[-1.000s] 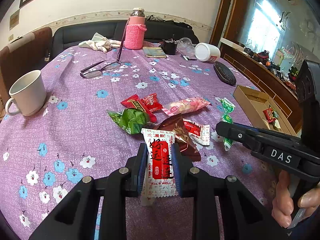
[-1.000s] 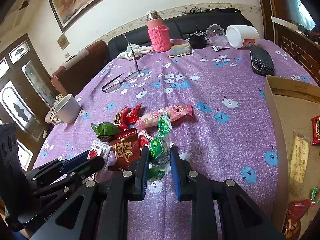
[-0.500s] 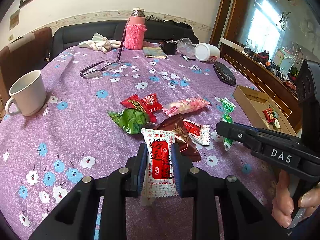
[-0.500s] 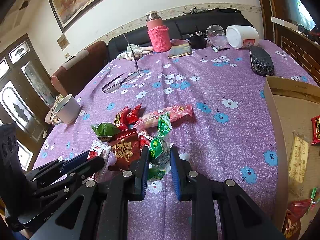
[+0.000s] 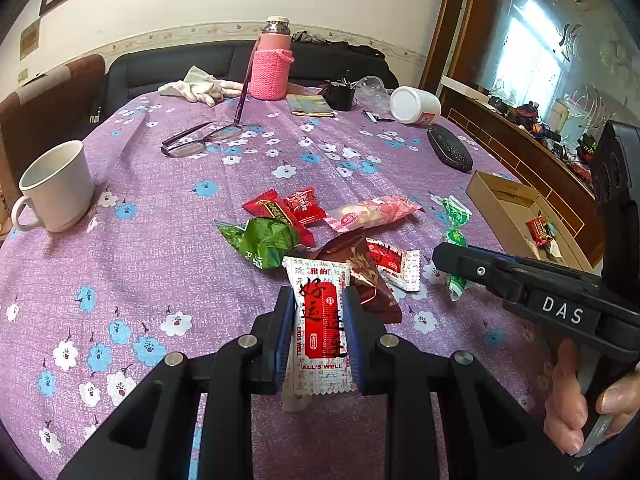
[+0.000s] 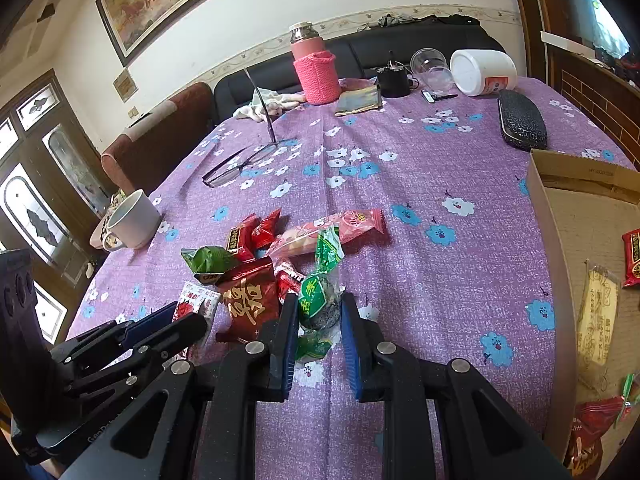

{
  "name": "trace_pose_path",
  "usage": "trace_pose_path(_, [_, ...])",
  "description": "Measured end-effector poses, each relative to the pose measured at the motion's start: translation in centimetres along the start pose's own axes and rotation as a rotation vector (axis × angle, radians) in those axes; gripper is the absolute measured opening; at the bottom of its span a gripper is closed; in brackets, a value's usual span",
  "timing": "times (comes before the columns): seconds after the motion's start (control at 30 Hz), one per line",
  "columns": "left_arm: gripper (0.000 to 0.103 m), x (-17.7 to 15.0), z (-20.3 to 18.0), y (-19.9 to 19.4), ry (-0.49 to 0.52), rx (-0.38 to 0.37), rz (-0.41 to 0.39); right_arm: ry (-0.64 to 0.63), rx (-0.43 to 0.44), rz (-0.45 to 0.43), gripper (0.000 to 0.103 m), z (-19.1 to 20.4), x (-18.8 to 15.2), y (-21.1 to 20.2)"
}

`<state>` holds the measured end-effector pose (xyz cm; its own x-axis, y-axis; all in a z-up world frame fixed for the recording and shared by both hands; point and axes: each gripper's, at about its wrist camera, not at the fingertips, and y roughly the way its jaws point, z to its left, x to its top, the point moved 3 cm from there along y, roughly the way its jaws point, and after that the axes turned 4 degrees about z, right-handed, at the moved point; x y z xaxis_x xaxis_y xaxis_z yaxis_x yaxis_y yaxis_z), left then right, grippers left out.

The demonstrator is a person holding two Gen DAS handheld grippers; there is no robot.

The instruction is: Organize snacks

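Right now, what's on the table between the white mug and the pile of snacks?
Nothing: only bare flowery tablecloth separates the mug from the snack pile, seen in the left wrist view.

Snack pile (image 5: 328, 236) lies mid-tabletop (image 5: 140, 264); mug (image 5: 54, 188) left of pile; spectacles (image 5: 200, 140) behind pile; flask (image 5: 272, 60) at far edge behind pile; cardboard box (image 6: 580, 240) right of pile, snacks inside; case (image 6: 520, 120) behind box.
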<state>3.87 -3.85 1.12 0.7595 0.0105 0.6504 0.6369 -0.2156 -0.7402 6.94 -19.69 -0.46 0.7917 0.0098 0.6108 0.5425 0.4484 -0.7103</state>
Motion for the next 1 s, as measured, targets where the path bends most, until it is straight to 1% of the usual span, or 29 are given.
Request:
trace_pose_path(0.73, [0.023,0.0,-0.1,-0.3,0.002,0.000,-0.017,0.021,-0.002,-0.017,0.022,-0.3,0.2,-0.5])
trace_pose_path(1.0, [0.023,0.1,-0.4,-0.7,0.011,-0.006,-0.033,0.046,0.002,-0.043,0.022,-1.0,0.6,-1.3])
